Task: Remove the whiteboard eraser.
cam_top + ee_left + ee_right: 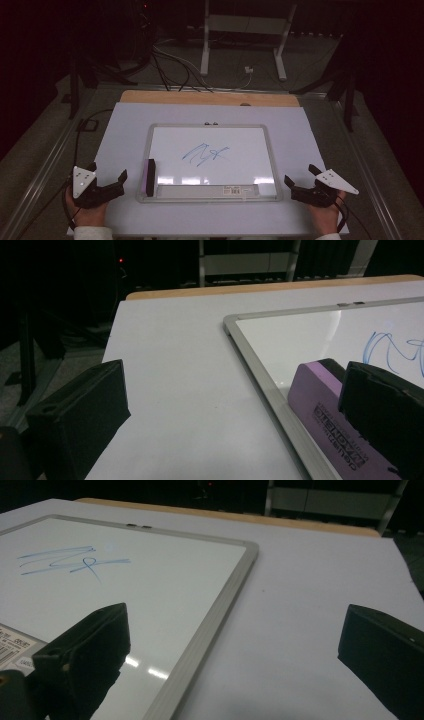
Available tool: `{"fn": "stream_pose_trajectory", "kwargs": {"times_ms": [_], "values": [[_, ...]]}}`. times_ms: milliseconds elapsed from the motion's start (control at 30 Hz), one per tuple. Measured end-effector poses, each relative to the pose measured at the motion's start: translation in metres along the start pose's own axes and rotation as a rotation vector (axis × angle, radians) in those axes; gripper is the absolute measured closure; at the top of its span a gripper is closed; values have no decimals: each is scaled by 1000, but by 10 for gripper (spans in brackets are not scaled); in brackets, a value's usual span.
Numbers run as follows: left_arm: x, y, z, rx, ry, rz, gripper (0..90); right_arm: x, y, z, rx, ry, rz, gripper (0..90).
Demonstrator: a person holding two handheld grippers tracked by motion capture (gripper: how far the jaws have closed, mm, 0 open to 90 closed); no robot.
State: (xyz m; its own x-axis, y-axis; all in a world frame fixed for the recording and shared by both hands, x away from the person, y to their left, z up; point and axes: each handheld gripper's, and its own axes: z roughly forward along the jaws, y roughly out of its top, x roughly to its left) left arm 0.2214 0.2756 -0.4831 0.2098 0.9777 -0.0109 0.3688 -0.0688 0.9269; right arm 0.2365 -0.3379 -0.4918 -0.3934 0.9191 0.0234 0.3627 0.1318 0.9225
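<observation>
A: Start with the left gripper (107,181). How do its jaws stand?

B: Spread wide, with nothing between them. It rests at the near left of the table (120,135), held in the person's left hand (87,212), just left of the whiteboard (210,197).

A: And in the left gripper view?

B: The two black jaws rise from the bottom with bare table surface between them. The right jaw stands in front of the purple eraser (330,425), so I cannot tell whether it touches it.

A: Where does that eraser lie?

B: On the whiteboard's near left corner, lengthwise along the left frame edge, with its dark felt side toward the board's middle. From above, the eraser (149,177) sits just right of the left gripper, apart from it.

A: The right gripper (299,181)?

B: Also spread, empty, at the near right of the table in the right hand (322,217), just beside the whiteboard's right frame edge. In its own view the left jaw stands over the board's near right corner and the right jaw over bare table.

A: Anything on the board?

B: A blue scribble (205,154) near the middle, well apart from the eraser. A barcode label (234,190) sits on the near edge.
</observation>
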Motion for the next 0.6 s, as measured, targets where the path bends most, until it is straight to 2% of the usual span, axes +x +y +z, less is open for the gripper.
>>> {"fn": "stream_pose_trajectory", "kwargs": {"times_ms": [67,200,300,600], "values": [[-1,0,-1,1,-3,-2,5,1,-1,1,4,10,-12,7],[-2,1,-1,4,-10,-11,5,1,0,1,7,12,-4,7],[-3,1,-2,12,-36,-56,5,0,0,-1,7,10,-1,7],[-5,8,-6,27,-39,-66,5,-4,1,-4,-13,9,15,7]]}}
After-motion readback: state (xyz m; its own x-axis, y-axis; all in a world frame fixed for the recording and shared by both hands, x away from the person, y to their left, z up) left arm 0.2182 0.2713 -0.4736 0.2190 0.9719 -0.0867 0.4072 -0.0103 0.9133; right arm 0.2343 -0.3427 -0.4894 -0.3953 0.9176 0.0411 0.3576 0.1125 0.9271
